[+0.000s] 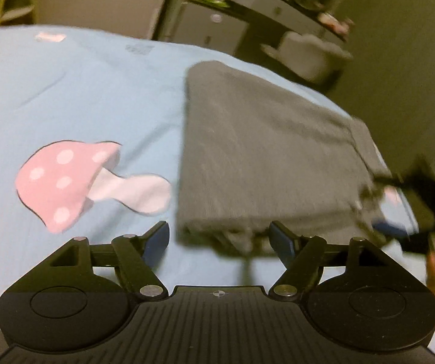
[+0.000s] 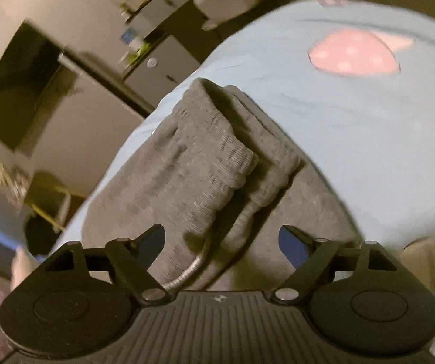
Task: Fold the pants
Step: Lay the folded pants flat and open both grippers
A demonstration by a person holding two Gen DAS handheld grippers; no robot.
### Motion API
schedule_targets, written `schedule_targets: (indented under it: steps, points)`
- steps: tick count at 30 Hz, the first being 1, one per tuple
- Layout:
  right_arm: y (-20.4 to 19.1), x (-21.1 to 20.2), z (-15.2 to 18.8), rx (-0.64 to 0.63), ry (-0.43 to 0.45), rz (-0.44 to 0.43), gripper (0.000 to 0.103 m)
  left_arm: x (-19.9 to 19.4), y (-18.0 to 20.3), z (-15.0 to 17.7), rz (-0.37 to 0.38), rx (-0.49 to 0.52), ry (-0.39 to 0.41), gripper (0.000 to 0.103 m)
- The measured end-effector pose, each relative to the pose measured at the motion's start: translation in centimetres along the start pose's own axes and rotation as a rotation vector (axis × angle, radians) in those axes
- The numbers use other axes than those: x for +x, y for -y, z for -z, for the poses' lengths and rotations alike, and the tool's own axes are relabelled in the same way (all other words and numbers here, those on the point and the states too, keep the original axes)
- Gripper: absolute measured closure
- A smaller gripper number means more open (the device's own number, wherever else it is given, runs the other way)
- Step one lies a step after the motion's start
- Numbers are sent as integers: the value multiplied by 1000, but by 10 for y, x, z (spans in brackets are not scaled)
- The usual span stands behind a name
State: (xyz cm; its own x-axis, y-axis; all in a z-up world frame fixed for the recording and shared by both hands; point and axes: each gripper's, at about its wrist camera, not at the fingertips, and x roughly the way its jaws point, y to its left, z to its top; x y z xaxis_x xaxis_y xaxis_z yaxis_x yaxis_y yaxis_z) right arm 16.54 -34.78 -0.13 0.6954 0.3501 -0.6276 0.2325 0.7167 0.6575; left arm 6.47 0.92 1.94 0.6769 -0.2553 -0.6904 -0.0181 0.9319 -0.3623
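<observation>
Grey sweatpants (image 1: 263,151) lie folded in a thick rectangle on a light blue sheet (image 1: 80,91). My left gripper (image 1: 219,236) is open, just off the near edge of the stack, holding nothing. In the right wrist view the pants (image 2: 211,166) show their ribbed cuffs folded over on top, with a grey drawstring (image 2: 187,273) looping out near me. My right gripper (image 2: 222,239) is open above that end, holding nothing. The right gripper (image 1: 414,212) also shows blurred at the right side of the left wrist view.
The sheet has pink mushroom prints (image 1: 65,182) (image 2: 354,54). Beyond the bed edge stand grey cabinets (image 1: 211,21) with small items on top and a white tub (image 1: 308,51). A dark screen (image 2: 20,85) hangs on the wall.
</observation>
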Motion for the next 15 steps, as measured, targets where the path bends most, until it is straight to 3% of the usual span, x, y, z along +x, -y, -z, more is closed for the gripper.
schedule_targets:
  steps: [3, 6, 8, 11, 15]
  points:
    - [-4, 5, 3, 19, 17, -8, 21, 1, 8, 10, -15, 93, 13, 25]
    - [-7, 11, 4, 22, 33, 11, 28, 13, 4, 10, -89, 78, 50, 31]
    - [-6, 17, 0, 40, 36, 34, 55, 20, -6, 7, -102, 21, 23, 33]
    - [-2, 18, -1, 71, 36, 41, 55, 20, -23, 7, -49, -84, 11, 36]
    - [-2, 29, -4, 107, 61, 59, 48, 21, -26, 10, -44, -78, 41, 36]
